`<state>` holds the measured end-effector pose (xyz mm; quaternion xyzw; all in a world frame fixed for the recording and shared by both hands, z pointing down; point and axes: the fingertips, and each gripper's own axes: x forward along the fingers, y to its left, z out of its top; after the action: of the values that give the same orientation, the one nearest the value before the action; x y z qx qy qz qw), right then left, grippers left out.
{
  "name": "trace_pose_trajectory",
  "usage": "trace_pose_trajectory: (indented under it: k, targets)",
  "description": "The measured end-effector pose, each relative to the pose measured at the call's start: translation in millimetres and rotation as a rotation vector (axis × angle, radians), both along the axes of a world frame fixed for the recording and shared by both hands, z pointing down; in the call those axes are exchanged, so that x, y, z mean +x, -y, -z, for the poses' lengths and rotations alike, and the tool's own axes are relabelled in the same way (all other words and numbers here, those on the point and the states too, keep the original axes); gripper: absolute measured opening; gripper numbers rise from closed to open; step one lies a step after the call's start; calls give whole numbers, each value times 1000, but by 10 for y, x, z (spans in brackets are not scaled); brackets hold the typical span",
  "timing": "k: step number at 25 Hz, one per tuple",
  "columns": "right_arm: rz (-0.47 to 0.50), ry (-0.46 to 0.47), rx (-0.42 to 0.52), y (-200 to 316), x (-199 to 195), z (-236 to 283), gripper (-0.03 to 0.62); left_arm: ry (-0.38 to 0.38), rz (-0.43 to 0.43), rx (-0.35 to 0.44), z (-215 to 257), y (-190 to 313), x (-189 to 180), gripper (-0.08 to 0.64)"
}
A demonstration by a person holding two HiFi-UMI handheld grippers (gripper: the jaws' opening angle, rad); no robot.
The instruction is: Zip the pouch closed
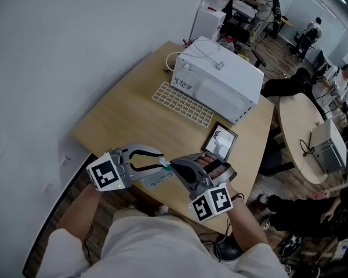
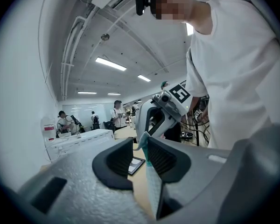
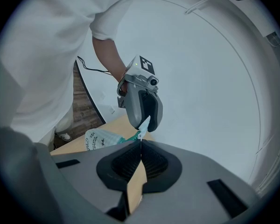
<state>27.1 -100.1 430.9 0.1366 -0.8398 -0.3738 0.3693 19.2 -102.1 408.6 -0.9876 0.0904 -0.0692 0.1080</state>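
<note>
A small pale pouch with teal trim point(image 1: 155, 179) lies near the front edge of the wooden table point(image 1: 133, 120). Both grippers meet at its upper corner. My left gripper point(image 1: 166, 165) comes in from the left. In the left gripper view its jaws point(image 2: 140, 146) stand a little apart, and the pouch edge point(image 2: 152, 181) lies against the right pad, clear of the left one. My right gripper point(image 3: 141, 145) is shut, pinching the small zipper pull at the teal end of the pouch point(image 3: 102, 139). The left gripper point(image 3: 146, 123) sits just beyond it.
A white microwave-like box point(image 1: 220, 80) stands at the back of the table, with a white keyboard point(image 1: 182, 104) in front of it and a dark framed picture point(image 1: 220, 142) near my right hand. A round table point(image 1: 301, 126) and several people are at the right.
</note>
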Motion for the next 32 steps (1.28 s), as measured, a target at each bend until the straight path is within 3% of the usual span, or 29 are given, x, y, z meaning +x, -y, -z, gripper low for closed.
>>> trace_pose_trajectory:
  k: [10,16,24,32]
  targets:
    - [-8,10,-42,32,-48,-22,3,96,-19,108,-37,-54,-11,29]
    - [5,35,-33,18,-48,41,2,16,-34,75,95,-74,-99,23]
    - [-16,4,-27,99,11,-14,3,-25,-51,78,168,-25,-230,23]
    - [-48,-6,-25,229,107,-48,3,-36,-16,62,185,70,-327,23]
